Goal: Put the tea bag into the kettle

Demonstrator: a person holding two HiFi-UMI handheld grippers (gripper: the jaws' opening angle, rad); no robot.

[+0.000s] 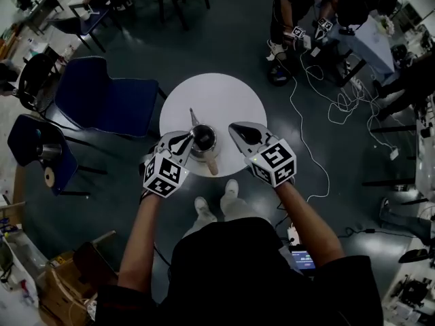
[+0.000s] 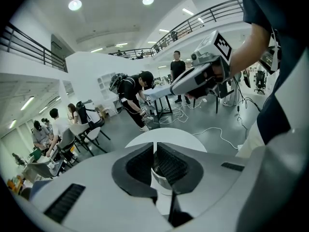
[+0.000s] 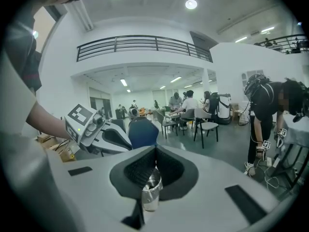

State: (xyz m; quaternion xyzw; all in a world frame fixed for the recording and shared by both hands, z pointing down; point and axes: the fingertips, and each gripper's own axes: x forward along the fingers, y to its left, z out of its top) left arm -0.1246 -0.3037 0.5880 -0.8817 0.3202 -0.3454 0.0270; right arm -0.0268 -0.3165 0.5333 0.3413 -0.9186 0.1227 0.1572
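Left gripper (image 1: 187, 138) clenched, nothing made out between its jaws, tips at the left rim of the kettle (image 1: 203, 140). Kettle stands on a round white table (image 1: 231, 97). Right gripper (image 1: 236, 128) clenched, empty, just right of kettle. Tea bag not visible. Only markings: square codes on cubes.

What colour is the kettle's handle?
Light tan, like wood. The handle sticks out from the shiny steel kettle. The head view shows it best.

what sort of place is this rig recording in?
Probably an open lab or workshop hall: a mezzanine railing overhead, loose cables across the floor, and blue chairs by work tables.
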